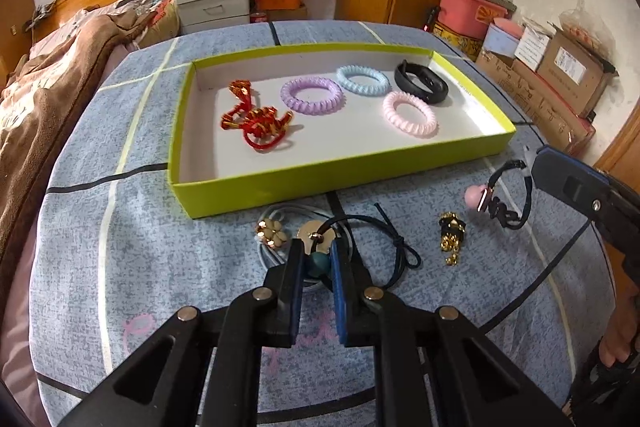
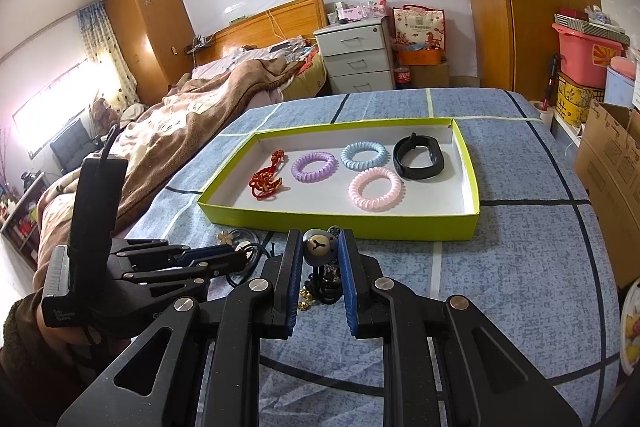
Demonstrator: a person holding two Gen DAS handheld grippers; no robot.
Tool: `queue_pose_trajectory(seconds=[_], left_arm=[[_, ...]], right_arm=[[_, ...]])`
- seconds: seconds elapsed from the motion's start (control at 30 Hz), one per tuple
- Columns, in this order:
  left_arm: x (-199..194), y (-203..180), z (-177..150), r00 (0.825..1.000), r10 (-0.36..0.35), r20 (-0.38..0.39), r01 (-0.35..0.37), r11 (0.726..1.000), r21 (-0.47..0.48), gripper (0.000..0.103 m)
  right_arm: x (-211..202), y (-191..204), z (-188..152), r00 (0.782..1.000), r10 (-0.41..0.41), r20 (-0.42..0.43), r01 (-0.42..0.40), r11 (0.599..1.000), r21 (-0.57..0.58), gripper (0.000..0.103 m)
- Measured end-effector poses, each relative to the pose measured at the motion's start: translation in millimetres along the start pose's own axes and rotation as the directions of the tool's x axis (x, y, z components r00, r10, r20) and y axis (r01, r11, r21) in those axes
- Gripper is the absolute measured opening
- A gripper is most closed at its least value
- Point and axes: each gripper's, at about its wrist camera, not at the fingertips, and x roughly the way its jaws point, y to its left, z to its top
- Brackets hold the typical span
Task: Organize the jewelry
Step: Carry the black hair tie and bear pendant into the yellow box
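A lime-green tray (image 1: 256, 187) (image 2: 340, 219) holds a red knotted cord (image 1: 256, 125), purple (image 1: 311, 95), blue (image 1: 362, 79) and pink (image 1: 409, 114) coil hair ties and a black band (image 1: 420, 82). In front of it lie a flower hair tie (image 1: 272, 233), a dark cord with a gold disc and teal bead (image 1: 318, 259), a gold charm (image 1: 452, 235) and a black tie with a pink ball (image 1: 476, 197). My left gripper (image 1: 316, 251) is narrowly open around the teal bead and cord. My right gripper (image 2: 320, 247) is narrowly open around a round bell charm (image 2: 318, 247).
The tray sits on a blue checked bedspread (image 1: 120, 247). A brown blanket (image 1: 48, 99) lies on the left. Grey drawers (image 1: 212, 1) stand behind. Cardboard boxes (image 1: 560, 79) and a pink bin (image 1: 468, 11) are stacked at the right.
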Motion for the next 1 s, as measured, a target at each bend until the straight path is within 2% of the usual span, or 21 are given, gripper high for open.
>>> queue_pose_trajectory(seconds=[0.33, 0.53, 1.0], left_arm=[[-24, 7, 15, 0.997, -0.051, 0.065, 0.052, 0.998, -0.021, 0.014], [-30, 12, 31, 0.994, -0.058, 0.094, 0.060, 0.998, -0.025, 0.014], [-12, 29, 77, 0.993, -0.047, 0.112, 0.052, 0.998, -0.040, 0.014]], right_arm=[[0, -2, 13, 1.000, -0.004, 0.013, 0.004, 1.000, -0.005, 0.019], [0, 1, 27, 1.000, -0.002, 0.026, 0.003, 1.000, -0.015, 0.019], [31, 3, 52, 1.000, 0.021, 0.008, -0.020, 1.000, -0.021, 0.019]])
